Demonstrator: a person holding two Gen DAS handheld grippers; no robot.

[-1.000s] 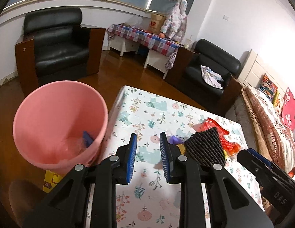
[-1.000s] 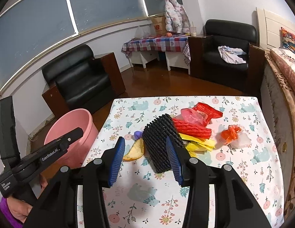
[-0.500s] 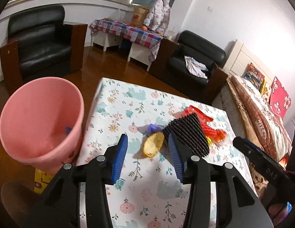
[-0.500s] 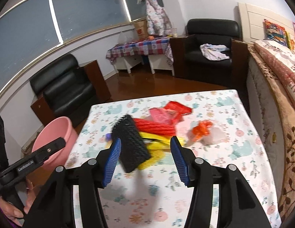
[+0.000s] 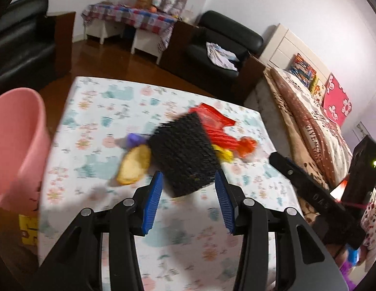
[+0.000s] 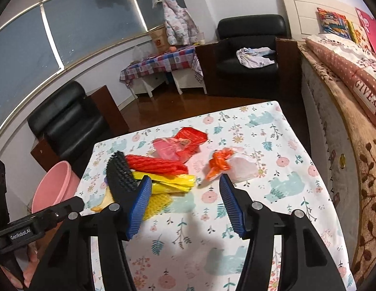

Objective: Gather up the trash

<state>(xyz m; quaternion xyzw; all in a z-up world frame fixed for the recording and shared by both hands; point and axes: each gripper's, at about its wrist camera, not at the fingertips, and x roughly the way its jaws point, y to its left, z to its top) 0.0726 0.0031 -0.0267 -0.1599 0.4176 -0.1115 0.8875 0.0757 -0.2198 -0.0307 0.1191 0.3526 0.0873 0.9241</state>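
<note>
Left view, change: the left gripper point(image 5: 186, 198) has swung from the pink bin point(image 5: 17, 145) at the left to the trash pile; its jaws gape, empty, just short of the black mesh point(image 5: 184, 155).
Left view, meaning: probably the next pick; peel point(image 5: 133, 163) lies left of the mesh.
Left view, writing: "GIVE" on the bed cover point(image 5: 316, 133).
Right view, change: the right gripper point(image 6: 185, 205) has neared the yellow netting point(image 6: 171, 181) and is opening, nothing between its jaws.
Right view, trash: red wrappers point(image 6: 182, 143) far, orange bag point(image 6: 220, 161) right, all on the tabletop point(image 6: 272, 194).
Right view, writing: "GenRobot.AI" on the left gripper's body.
</note>
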